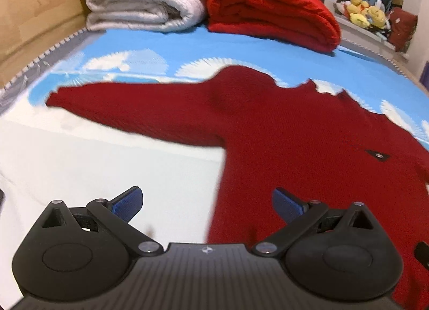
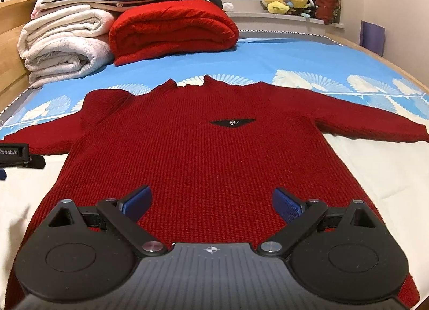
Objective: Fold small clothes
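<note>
Right wrist view: your right gripper (image 2: 211, 204) has its jaws spread wide, nothing between them, blue pads (image 2: 285, 205) hovering over the lower body of the red sweater (image 2: 209, 154). That sweater lies flat, face up, on the bed (image 2: 308, 55), both sleeves stretched out sideways, collar toward the far end, a small black diamond patch (image 2: 232, 122) on its chest. Beyond the collar sit a folded red blanket (image 2: 174, 31) and, left of it, a stack of white quilts (image 2: 64, 41). Plush toys (image 2: 287, 0) line the windowsill behind.

Left wrist view, somewhat blurred: your left gripper (image 1: 207, 202) also stands wide and empty, straddling the sweater's side edge below the outstretched sleeve (image 1: 128, 106), over the white sheet (image 1: 107, 170).
</note>
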